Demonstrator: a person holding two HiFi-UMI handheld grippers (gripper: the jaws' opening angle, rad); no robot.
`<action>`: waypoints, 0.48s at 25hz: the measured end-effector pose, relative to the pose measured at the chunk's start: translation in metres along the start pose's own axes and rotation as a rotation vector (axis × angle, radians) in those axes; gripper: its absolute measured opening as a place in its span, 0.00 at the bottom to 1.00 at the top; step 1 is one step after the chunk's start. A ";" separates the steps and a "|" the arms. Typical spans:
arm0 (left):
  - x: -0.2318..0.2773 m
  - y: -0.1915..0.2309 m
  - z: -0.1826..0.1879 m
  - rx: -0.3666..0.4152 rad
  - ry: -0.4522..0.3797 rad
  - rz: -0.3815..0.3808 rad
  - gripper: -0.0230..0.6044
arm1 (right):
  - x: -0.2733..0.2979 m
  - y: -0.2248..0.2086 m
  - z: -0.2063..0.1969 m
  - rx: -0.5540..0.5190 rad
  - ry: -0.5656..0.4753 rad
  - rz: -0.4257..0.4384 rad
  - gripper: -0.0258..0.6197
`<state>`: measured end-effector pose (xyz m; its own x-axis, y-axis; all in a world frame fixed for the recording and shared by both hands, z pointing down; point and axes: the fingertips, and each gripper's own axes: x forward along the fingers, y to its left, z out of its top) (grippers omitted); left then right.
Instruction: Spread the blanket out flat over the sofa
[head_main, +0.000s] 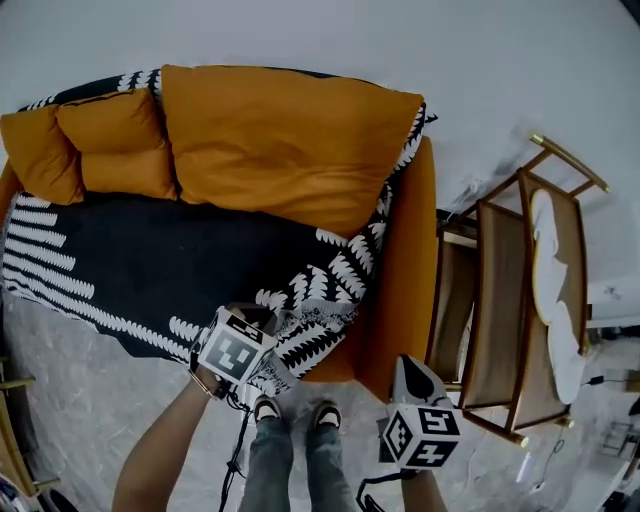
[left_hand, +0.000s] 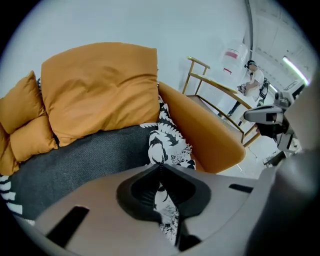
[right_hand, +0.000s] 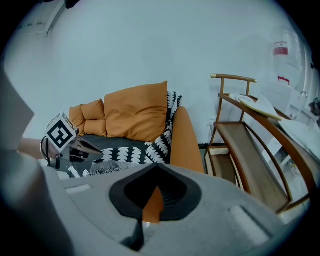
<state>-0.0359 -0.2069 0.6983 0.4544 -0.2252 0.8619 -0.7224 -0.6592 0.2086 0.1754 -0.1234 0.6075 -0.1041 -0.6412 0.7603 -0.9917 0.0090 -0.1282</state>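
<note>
The blanket (head_main: 150, 260), dark with white leaf-like borders, lies over the seat of the orange sofa (head_main: 405, 270). Its patterned edge runs up behind the cushions and down beside the right armrest. A large orange cushion (head_main: 280, 140) leans against the backrest at the right, and two smaller cushions (head_main: 80, 150) sit at the left end, all resting on top of the blanket. The left tool (head_main: 262, 320) is at the front right corner of the seat with its jaws clamped on a bunched fold of the blanket's patterned border. In the left gripper view that fabric (left_hand: 167, 205) runs straight between the closed jaws of the tool (left_hand: 160, 166), and the corner is gathered and raised off the seat. The right tool (head_main: 412, 368) hangs off to the side, in front of the armrest and apart from the blanket. In the right gripper view its jaws (right_hand: 157, 167) meet at the tips with nothing pinched between them, and the orange seen in the gap is the sofa behind. A wooden rack (head_main: 510, 300) stands just to the right of the sofa. The person's legs and shoes (head_main: 295, 412) show on the pale floor between the two tools.
</note>
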 end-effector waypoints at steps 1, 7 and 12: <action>0.001 -0.004 -0.002 -0.010 -0.011 0.000 0.07 | -0.003 -0.001 0.000 0.003 -0.001 0.000 0.05; -0.021 -0.042 -0.006 -0.056 0.003 -0.019 0.07 | -0.016 -0.004 0.006 0.002 -0.016 0.015 0.05; -0.032 -0.067 0.001 -0.084 -0.019 -0.021 0.07 | -0.023 -0.010 0.004 -0.007 -0.025 0.029 0.05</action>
<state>-0.0018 -0.1566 0.6560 0.4792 -0.2265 0.8480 -0.7534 -0.6018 0.2650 0.1880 -0.1115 0.5889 -0.1314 -0.6599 0.7398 -0.9887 0.0334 -0.1458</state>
